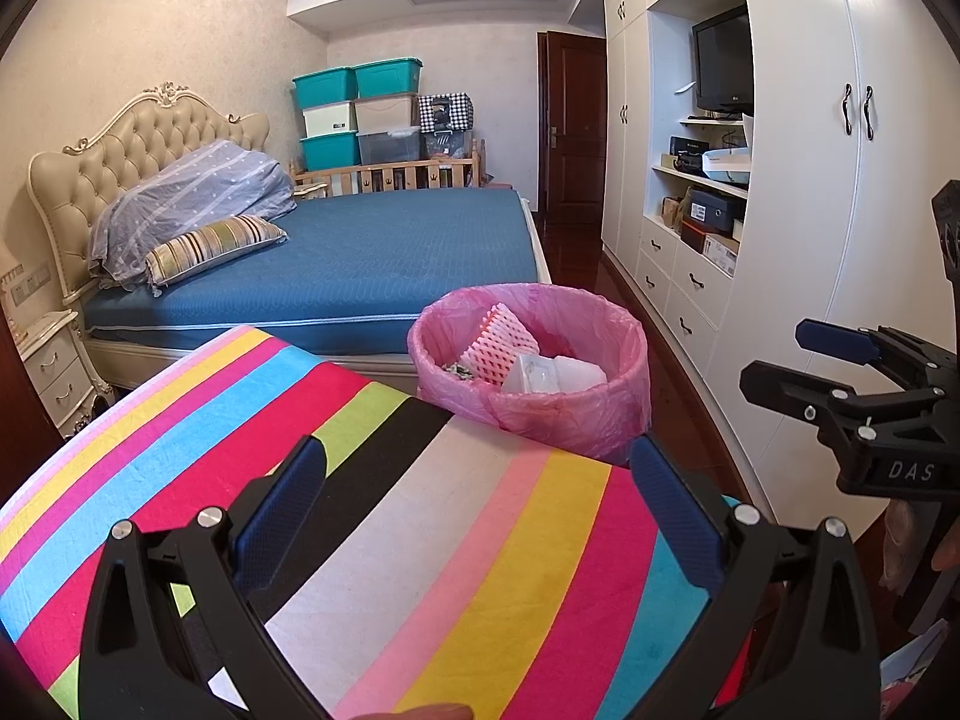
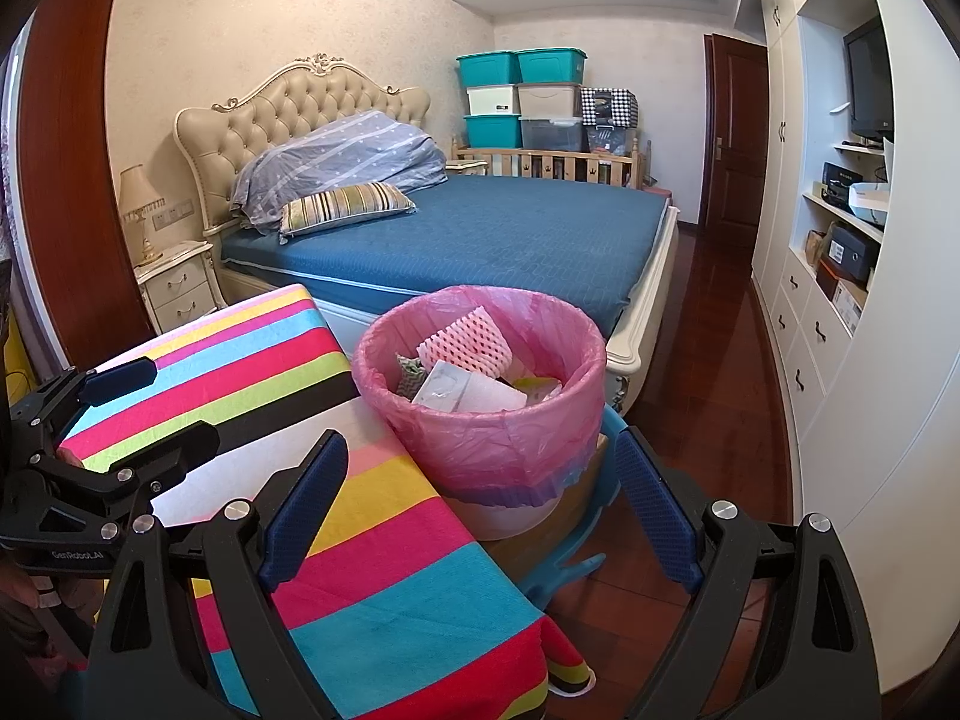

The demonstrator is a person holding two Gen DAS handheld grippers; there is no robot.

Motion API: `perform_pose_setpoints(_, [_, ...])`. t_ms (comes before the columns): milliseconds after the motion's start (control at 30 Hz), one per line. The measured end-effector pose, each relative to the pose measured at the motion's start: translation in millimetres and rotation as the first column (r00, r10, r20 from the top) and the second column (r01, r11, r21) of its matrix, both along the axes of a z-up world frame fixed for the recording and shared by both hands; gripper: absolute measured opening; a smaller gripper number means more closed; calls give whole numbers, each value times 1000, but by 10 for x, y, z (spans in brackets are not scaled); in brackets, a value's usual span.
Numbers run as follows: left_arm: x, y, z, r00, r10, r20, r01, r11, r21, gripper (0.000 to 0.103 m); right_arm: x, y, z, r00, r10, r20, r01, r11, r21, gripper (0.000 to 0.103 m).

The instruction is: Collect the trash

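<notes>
Beside the bed: a counter with a striped cloth in many colours, and past its far edge a trash bin.
Surroundings: a bed with blue cover, two pillows on it, one grey-blue, one striped; a white wardrobe on the right with a black TV in its niche; a dark door at the back.
Storage boxes: six stacked behind the bed, three of them teal.
Bin: one, lined with a pink bag, standing on a blue stool.
Trash in the bin: a pink foam net, a clear plastic pack, some paper pieces; the exact number I cannot tell.
Left gripper: fingers spread wide, holding nothing, above the bare cloth; the bin is ahead and a little to the right.
Right gripper: fingers spread wide, empty; the bin is just ahead, seen between them.
Obstacles: nothing stands between the fingers and the bin.
</notes>
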State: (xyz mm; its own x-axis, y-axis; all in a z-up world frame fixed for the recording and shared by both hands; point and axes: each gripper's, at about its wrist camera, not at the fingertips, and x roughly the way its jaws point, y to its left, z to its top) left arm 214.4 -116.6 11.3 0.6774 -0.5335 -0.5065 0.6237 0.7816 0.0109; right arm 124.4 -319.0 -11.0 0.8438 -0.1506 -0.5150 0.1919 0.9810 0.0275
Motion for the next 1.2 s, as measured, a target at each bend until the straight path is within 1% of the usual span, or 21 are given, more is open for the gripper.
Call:
perform_pose_setpoints(300, [-17,17,-20,1000,-4,4,4,1000,-3,98,-2,11,1,1000,0,0,0,1000,1,85])
perform_pose_setpoints(533, [13,41,-20,1000,-12,-16,12,1000,-25,98,0,21,3,1000,1,1,-1,1000,1,85])
perform_pose_setpoints(700, [24,56,-13,1000,-6,-11,5,1000,-24,98,1,24,0,1000,0,1,0,1000,2,85])
perform_pose_setpoints(933, [48,132,-21,999,33,-12,-33,999,-27,98,9,62,6,1000,-2,5,2,1000,0,85])
perform_pose_setpoints(1000, [72,186,-4,999,48,-24,-48,999,-25,98,1,70,16,1000,0,7,0,1000,-2,85])
perform_pose_setpoints(1067, [70,273,30,997,69,-23,-70,997,-26,98,18,113,15,1000,9,7,-9,1000,-2,85])
perform_pose_setpoints(1133, [93,425,52,993,112,-25,-112,993,-20,98,36,186,9,1000,19,3,-19,1000,-3,85])
perform_pose_setpoints(1200, [132,678,56,987,155,-49,-156,988,-15,98,95,350,-17,999,53,-9,-53,998,-16,85])
